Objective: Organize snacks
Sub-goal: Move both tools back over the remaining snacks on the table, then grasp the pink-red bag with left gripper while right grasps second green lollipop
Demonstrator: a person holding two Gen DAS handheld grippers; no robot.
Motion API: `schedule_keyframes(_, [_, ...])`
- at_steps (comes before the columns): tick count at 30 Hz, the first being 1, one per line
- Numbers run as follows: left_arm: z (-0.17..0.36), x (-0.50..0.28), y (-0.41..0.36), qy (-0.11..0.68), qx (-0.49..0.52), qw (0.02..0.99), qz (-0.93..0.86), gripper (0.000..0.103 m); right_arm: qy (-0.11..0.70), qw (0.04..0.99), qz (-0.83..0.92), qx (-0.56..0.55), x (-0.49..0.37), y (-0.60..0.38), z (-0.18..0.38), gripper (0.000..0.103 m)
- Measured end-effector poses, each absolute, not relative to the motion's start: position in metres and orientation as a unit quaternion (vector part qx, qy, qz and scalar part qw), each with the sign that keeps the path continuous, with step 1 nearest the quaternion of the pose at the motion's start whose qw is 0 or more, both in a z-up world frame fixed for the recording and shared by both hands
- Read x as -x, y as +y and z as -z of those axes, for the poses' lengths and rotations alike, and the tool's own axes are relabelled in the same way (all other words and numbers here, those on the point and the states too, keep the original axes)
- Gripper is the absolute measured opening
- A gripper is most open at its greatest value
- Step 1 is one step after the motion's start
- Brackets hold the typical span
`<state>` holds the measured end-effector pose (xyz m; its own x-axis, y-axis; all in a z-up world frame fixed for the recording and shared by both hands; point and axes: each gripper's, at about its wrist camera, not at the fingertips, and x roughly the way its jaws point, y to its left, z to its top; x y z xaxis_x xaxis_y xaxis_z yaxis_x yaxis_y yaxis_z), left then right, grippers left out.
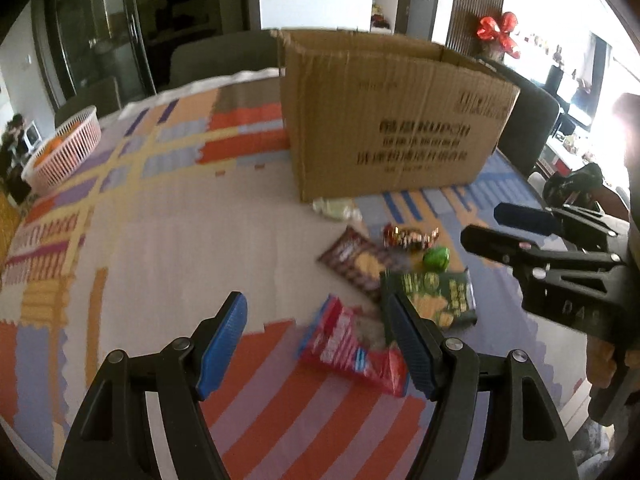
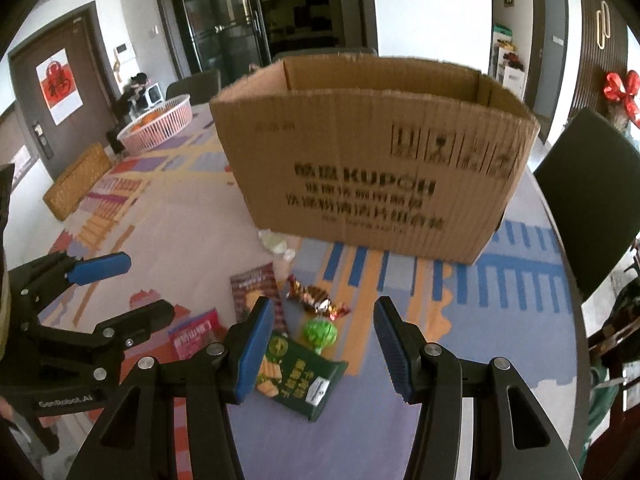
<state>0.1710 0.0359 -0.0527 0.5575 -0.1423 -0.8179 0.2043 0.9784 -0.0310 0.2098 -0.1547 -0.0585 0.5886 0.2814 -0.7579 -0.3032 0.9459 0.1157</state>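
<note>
Several snacks lie on the patterned tablecloth in front of an open cardboard box (image 1: pixel 392 120) (image 2: pixel 372 160). They are a red packet (image 1: pixel 352 344) (image 2: pixel 196 334), a dark green packet (image 1: pixel 436 296) (image 2: pixel 300 376), a brown packet (image 1: pixel 356 260) (image 2: pixel 256 292), a green round sweet (image 1: pixel 437 258) (image 2: pixel 320 332), a foil-wrapped sweet (image 1: pixel 410 236) (image 2: pixel 316 300) and a pale wrapper (image 1: pixel 336 208) (image 2: pixel 276 244). My left gripper (image 1: pixel 316 332) (image 2: pixel 150 284) hovers open over the red packet. My right gripper (image 2: pixel 324 340) (image 1: pixel 492 228) hangs open above the green packet and the green sweet. Neither holds anything.
A pink basket (image 1: pixel 64 148) (image 2: pixel 160 124) with orange fruit stands at the table's far left. A woven mat (image 2: pixel 76 184) lies near the left edge. Dark chairs (image 2: pixel 592 200) stand behind and to the right of the box. The table's rounded edge (image 2: pixel 572 320) runs along the right.
</note>
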Motion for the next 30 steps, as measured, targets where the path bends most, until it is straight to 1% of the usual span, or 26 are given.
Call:
schedule_keyframes(7, [0.078,-0.162,0.042,0.492,-0.007,0.865,0.1,0.072,0.437,0.885,-0.158,0.021,-0.207,-0.15,0.072,0.053])
schedule_keyframes(13, [0.086,-0.16,0.04,0.498,-0.001,0.859,0.115,0.072,0.446,0.88,-0.159,0.023,-0.207,-0.149,0.08,0.053])
schedule_keyframes(18, [0.093,-0.16,0.032,0.508,-0.023,0.849,0.143,0.078,0.454,0.876,-0.159,0.018,-0.209,-0.15,0.086,0.053])
schedule_keyframes(22, [0.098,-0.161,0.025,0.514,-0.045,0.843,0.154,0.08,0.46,0.873,-0.16,0.015,-0.211,-0.15,0.09,0.053])
schedule_keyframes(24, [0.099,-0.161,0.021,0.513,-0.055,0.842,0.159,0.085,0.463,0.871,-0.161,0.011,-0.213,-0.151,0.093,0.053])
schedule_keyframes(30, [0.105,-0.167,0.013,0.514,-0.073,0.838,0.169,0.088,0.472,0.866,-0.165,-0.002,-0.219,-0.153,0.1,0.053])
